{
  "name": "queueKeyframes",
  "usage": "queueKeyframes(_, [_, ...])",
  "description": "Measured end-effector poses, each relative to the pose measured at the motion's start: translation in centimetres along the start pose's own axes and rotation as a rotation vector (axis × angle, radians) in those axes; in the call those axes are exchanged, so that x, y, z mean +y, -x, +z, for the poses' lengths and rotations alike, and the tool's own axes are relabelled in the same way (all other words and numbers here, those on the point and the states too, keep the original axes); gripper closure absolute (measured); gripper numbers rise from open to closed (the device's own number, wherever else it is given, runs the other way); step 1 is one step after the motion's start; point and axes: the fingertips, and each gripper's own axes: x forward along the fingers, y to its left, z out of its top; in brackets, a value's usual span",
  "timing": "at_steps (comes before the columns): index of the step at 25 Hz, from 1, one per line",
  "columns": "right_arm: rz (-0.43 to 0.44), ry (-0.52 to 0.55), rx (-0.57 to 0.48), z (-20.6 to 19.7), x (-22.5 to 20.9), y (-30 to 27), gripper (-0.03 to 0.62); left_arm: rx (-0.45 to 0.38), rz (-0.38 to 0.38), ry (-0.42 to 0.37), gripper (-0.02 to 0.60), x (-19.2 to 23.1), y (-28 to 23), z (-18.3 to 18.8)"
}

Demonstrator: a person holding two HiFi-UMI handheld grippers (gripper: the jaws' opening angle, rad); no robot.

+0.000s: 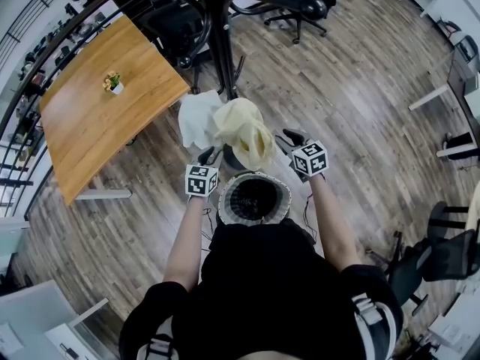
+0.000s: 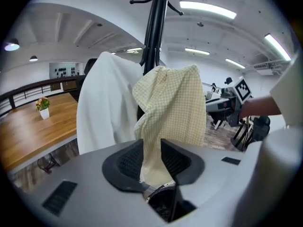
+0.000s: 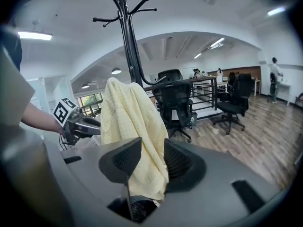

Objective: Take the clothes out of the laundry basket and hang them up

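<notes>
Over the laundry basket [image 1: 253,198], both forearms reach toward the coat stand [image 1: 221,51]. The left gripper [image 1: 208,157] and right gripper [image 1: 289,139] have their jaws apart, gripping nothing. The yellow checked garment [image 1: 244,130] passes loosely between them, draped on the stand beside a white garment [image 1: 196,118].

coat rack [image 2: 154,37]: top cut off | laundry basket [image 1: 279,187]: near rim behind torso [image 1: 262,291]
</notes>
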Motion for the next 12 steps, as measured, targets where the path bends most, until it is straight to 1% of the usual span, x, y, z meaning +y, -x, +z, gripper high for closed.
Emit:
queueKeyframes(2, [-0.006,-0.005,0.001,-0.5,0.6,0.4,0.451,-0.022,0.002,0.029,0.471,0.4,0.6,0.3])
queueKeyframes(5, [-0.027,-0.011,0.002,-1.4,1.2,1.0,0.479,-0.047,-0.002,0.04,0.471,0.8,1.5,0.6])
queueKeyframes(8, [-0.055,-0.027,-0.001,-2.3,1.8,1.8,0.494,-0.065,-0.028,0.045,0.471,0.8,2.5,0.7])
queueKeyframes(12, [-0.094,-0.036,-0.01,-2.9,3.4,2.8,0.521,-0.068,-0.074,0.038,0.476,0.9,4.1,0.6])
